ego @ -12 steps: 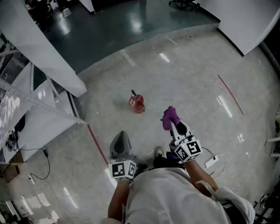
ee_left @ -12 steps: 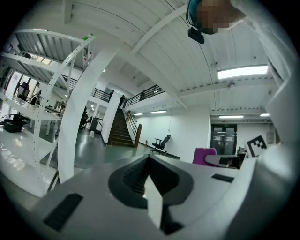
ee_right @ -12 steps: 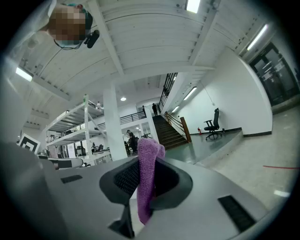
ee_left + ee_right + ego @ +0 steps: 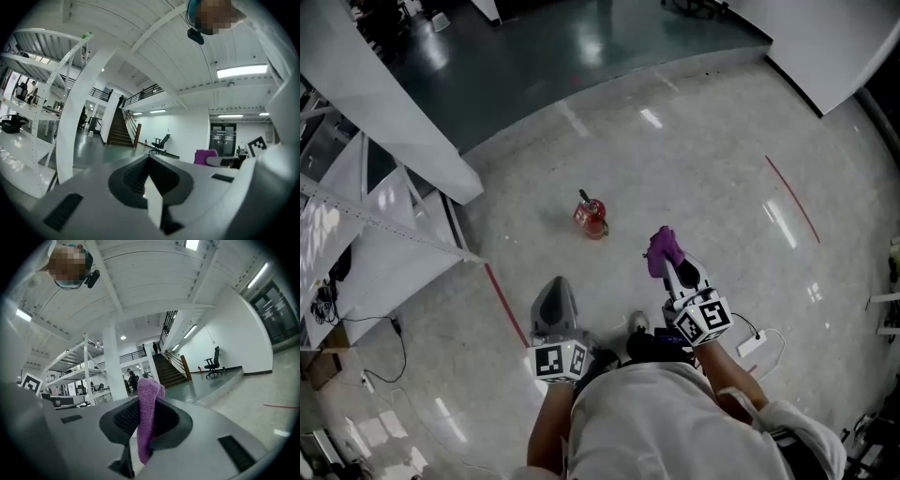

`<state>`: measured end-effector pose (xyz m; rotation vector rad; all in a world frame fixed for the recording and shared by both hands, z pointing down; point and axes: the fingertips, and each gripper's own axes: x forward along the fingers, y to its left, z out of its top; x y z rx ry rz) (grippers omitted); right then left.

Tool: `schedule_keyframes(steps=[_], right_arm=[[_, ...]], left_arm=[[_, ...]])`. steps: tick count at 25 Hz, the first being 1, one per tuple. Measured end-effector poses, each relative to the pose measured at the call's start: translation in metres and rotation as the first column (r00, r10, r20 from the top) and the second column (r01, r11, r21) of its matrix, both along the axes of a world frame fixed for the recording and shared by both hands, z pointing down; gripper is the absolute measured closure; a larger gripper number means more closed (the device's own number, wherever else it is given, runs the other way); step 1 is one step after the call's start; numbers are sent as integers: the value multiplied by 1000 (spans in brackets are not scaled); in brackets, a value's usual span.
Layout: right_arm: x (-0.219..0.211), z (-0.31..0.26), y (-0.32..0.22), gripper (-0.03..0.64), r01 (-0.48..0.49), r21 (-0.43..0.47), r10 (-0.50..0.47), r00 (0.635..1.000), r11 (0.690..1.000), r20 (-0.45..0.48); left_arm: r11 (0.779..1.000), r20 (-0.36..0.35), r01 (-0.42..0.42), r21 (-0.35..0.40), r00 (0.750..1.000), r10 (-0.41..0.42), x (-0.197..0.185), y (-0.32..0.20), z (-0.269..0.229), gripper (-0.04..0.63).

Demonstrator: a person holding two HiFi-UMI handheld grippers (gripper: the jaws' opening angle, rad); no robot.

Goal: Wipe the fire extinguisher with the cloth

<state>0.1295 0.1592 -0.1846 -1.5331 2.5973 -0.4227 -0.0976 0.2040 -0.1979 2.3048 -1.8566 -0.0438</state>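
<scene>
One extinguisher (image 4: pixel 592 217), indistinct, ahead of left gripper (image 4: pixel 149 161), whose jaws are pressed together. One cloth (image 4: pixel 663 249), pinched by right gripper (image 4: pixel 668 264)

Big open hall — half workshop, half office.
From my end I see a polished floor (image 4: pixel 703 178) with a red tape line (image 4: pixel 792 202), white racking (image 4: pixel 85 366), a staircase (image 4: pixel 118 130) to a railed mezzanine (image 4: pixel 143 93), strip lights (image 4: pixel 242 71) — and an office chair (image 4: pixel 160 142).

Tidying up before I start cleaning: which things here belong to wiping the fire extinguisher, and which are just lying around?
For the job: fire extinguisher on the floor; purple cloth clamped in the right gripper.
Just lying about: white plug block with cable; office chair; metal shelving rack.
</scene>
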Motion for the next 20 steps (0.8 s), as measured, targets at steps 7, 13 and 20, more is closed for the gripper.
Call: schedule_keyframes(steps=[7, 13, 20], right_arm=[[0, 12, -11, 558, 12, -24, -12, 1000, 1000, 4], [4, 45, -41, 558, 45, -50, -46, 999, 998, -20], [-15, 111, -90, 558, 104, -57, -106, 994, 993, -26]], left_arm=[[999, 15, -47, -18, 999, 47, 2, -13, 12, 591], [999, 28, -26, -33, 999, 27, 4, -53, 35, 591], [999, 30, 25, -44, 999, -24, -1, -99, 84, 591]])
